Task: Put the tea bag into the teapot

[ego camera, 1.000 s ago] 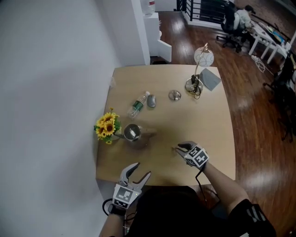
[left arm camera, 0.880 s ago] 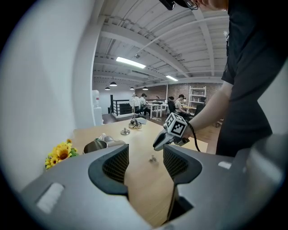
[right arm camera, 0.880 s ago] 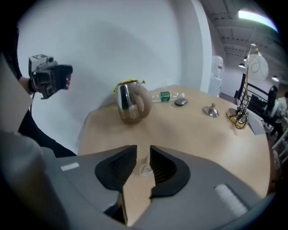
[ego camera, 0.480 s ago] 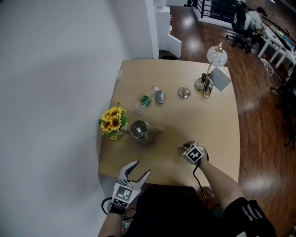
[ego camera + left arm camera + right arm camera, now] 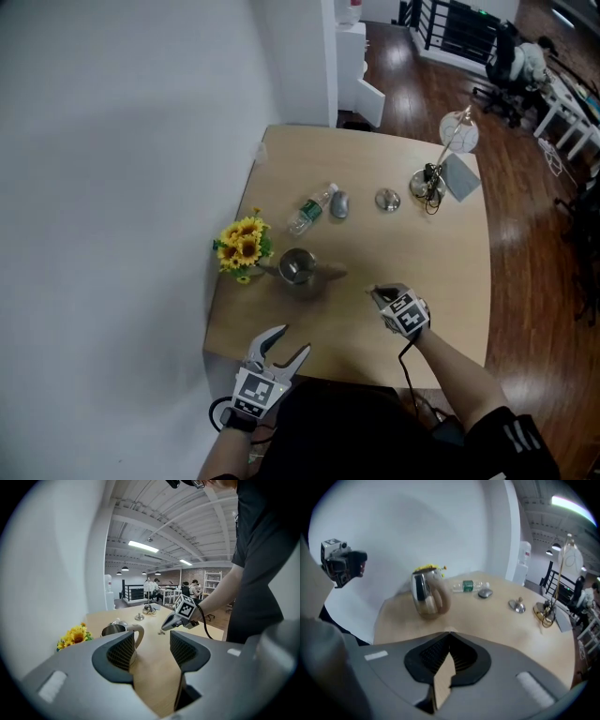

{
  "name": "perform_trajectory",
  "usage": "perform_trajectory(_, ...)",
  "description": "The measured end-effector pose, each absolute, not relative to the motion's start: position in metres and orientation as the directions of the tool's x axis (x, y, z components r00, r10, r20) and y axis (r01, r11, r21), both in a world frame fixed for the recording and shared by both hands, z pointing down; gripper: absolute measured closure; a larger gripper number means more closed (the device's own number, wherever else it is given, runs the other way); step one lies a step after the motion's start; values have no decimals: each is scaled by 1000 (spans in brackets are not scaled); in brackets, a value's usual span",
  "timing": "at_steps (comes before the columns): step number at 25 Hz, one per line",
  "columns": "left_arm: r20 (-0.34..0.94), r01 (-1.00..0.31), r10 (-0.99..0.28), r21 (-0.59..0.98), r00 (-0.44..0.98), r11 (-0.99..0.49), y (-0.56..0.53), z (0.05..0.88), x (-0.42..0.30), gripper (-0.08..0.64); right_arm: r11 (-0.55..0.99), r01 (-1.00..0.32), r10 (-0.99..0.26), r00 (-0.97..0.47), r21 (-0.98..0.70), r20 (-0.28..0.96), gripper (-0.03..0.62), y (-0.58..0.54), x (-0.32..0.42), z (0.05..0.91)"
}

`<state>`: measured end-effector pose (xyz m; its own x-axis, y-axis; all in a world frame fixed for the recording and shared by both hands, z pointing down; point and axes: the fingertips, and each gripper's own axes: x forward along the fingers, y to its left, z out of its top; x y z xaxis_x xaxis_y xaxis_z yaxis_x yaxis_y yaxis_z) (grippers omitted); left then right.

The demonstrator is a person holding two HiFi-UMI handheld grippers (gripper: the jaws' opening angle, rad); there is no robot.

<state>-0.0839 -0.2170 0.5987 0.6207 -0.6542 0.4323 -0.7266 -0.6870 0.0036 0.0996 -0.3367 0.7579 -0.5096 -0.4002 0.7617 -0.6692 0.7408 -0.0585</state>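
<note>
The steel teapot (image 5: 298, 269) stands lidless on the table's left half, next to the sunflowers; it also shows in both gripper views (image 5: 114, 631) (image 5: 424, 595). My right gripper (image 5: 377, 292) is low over the table to the right of the teapot, its jaws shut. A small pale scrap, the tea bag (image 5: 161, 632), sits right at its tips (image 5: 448, 632). My left gripper (image 5: 291, 340) hovers open and empty at the table's near edge, pointing toward the teapot (image 5: 152, 651).
Sunflowers (image 5: 243, 248) stand left of the teapot. Behind it lie a plastic bottle (image 5: 309, 208), a grey mouse (image 5: 339, 203) and the teapot lid (image 5: 387, 199). A desk lamp (image 5: 431, 178) and a grey pad (image 5: 463, 178) sit at the far right corner of the table (image 5: 441, 262).
The right gripper's jaws have gone from open to shut at the spot where the tea bag lay. The head view has drifted; the left gripper has stayed put.
</note>
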Motion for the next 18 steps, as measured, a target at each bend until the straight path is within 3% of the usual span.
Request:
perform_trajectory(9,394,-743,-682,2,616,-669,-224,591,-98,324,859,-511,-409,-725,-35,555,583,-378,-18,608)
perform_trajectory(18,390,-786,-723,4,570,-618,-218,594,-133,324,908,-420,-336,-713,9,616,583,-395,-103,623)
